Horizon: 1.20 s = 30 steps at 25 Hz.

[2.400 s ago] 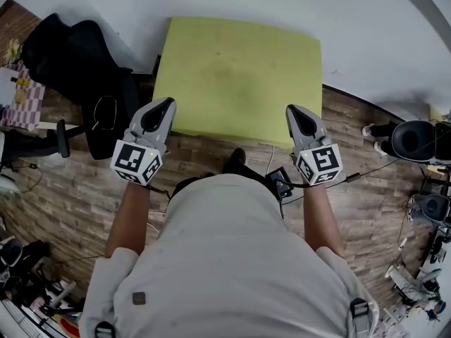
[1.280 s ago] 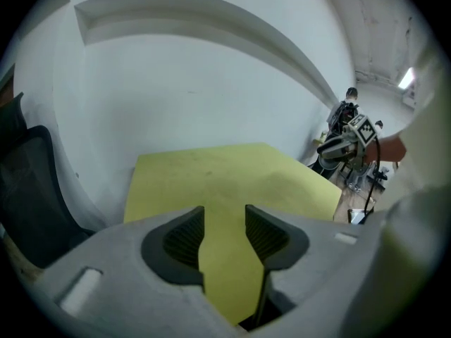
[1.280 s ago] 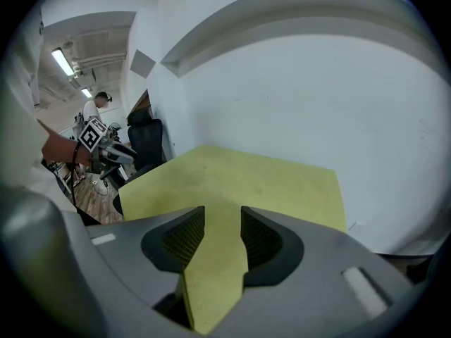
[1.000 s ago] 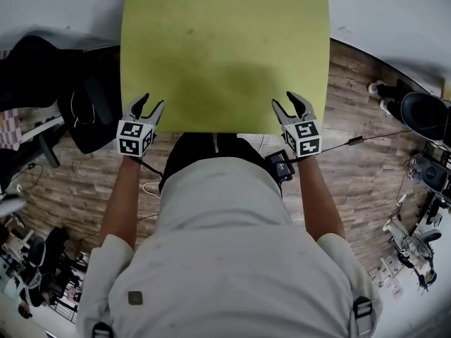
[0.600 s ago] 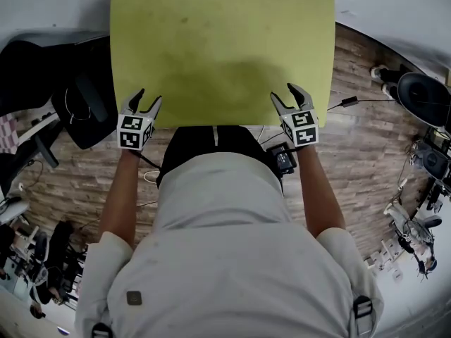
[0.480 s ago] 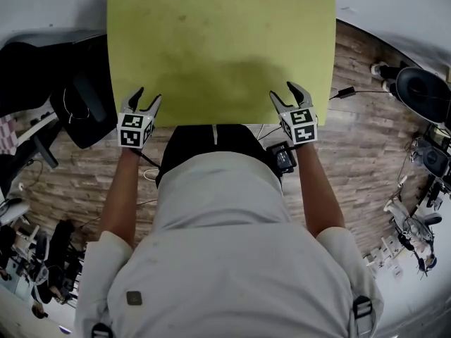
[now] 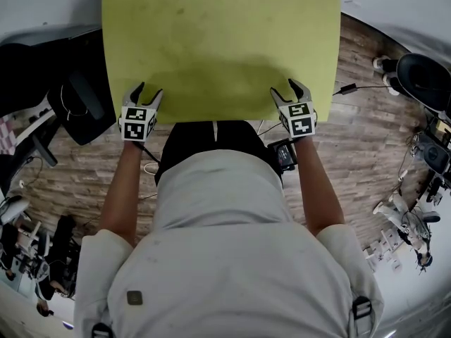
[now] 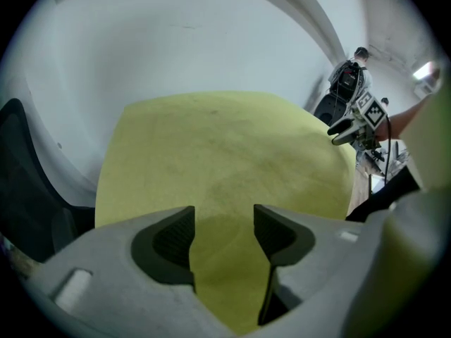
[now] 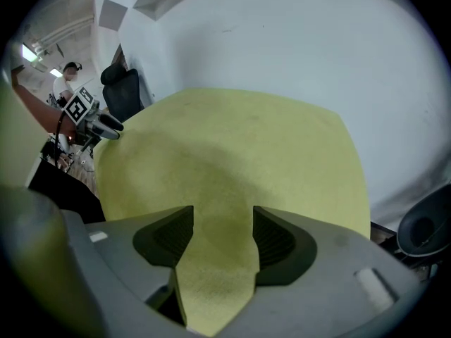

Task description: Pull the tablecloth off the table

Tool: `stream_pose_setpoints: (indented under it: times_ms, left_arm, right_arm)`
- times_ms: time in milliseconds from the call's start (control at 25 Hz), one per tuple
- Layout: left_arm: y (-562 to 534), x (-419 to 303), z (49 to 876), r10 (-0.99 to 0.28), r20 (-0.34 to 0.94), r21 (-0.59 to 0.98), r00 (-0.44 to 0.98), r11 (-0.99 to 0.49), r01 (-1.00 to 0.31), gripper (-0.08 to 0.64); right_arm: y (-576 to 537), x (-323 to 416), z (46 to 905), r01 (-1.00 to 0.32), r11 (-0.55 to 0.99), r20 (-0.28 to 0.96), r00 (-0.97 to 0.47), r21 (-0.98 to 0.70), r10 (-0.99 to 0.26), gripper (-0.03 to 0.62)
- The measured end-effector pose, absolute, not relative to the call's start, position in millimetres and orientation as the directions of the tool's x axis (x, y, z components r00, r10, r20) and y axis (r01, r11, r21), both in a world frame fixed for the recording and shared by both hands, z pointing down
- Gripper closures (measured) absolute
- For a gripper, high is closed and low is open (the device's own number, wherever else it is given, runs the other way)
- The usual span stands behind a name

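Note:
A yellow-green tablecloth [image 7: 218, 41] covers the whole table and hangs over its near edge. My left gripper [image 7: 144, 93] is at the cloth's near left corner and my right gripper [image 7: 292, 88] at its near right corner. Both point steeply down. The jaws of both have just been opening and stand wide. In the left gripper view the cloth [image 8: 225, 153] fills the gap between the pads of the left gripper [image 8: 224, 227], and they do not press on it. It is the same in the right gripper view, where cloth [image 9: 232, 153] lies between the right gripper's [image 9: 222, 231] spread jaws.
A black office chair [image 7: 67, 83] stands close to the table's left side. A white wall runs behind the table. On the wooden floor lie a black box with cables [image 7: 285, 153] near my right arm and dark gear [image 7: 423, 76] at the far right.
Both grippers have come down to the near edge of the cloth and their jaws have spread wider. The table now fills more of the head view.

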<state>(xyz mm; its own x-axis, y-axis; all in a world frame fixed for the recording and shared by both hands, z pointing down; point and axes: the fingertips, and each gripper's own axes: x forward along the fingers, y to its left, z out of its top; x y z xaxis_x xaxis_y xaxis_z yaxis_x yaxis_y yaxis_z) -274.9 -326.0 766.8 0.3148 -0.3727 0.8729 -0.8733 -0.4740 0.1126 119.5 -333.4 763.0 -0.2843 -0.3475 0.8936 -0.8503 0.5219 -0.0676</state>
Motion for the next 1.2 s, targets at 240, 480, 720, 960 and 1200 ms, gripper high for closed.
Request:
stream_pose_setpoints:
  times_ms: [240, 480, 720, 960, 1200]
  left_arm:
    - [-321.7, -275.9, 780.6, -0.364, 0.883, 0.095, 0.296, -0.478, -0.873, 0.293]
    - [-322.6, -275.5, 780.2, -0.386, 0.880, 0.074, 0.277, -0.464, -0.883, 0.291]
    - [-325.1, -272.8, 781.1, -0.386, 0.881, 0.072, 0.274, -0.464, -0.883, 0.331]
    - [-326.4, -265.2, 781.2, -0.407, 0.867, 0.063, 0.289, -0.484, -0.873, 0.467]
    - [-326.6, -258.9, 779.4, -0.390, 0.868, 0.095, 0.308, -0.478, -0.873, 0.557]
  right_arm:
    - [-326.7, 120.6, 780.5, -0.858, 0.512, 0.920, -0.242, -0.054, -0.310, 0.308]
    - [-327.8, 118.9, 780.7, -0.857, 0.513, 0.920, -0.244, -0.056, -0.307, 0.315]
    - [-330.3, 113.4, 780.1, -0.853, 0.519, 0.914, -0.249, -0.049, -0.322, 0.395]
    - [-330.7, 102.0, 779.6, -0.833, 0.553, 0.901, -0.267, -0.036, -0.342, 0.517]
    - [-331.4, 94.0, 779.6, -0.812, 0.579, 0.895, -0.307, -0.069, -0.324, 0.580]
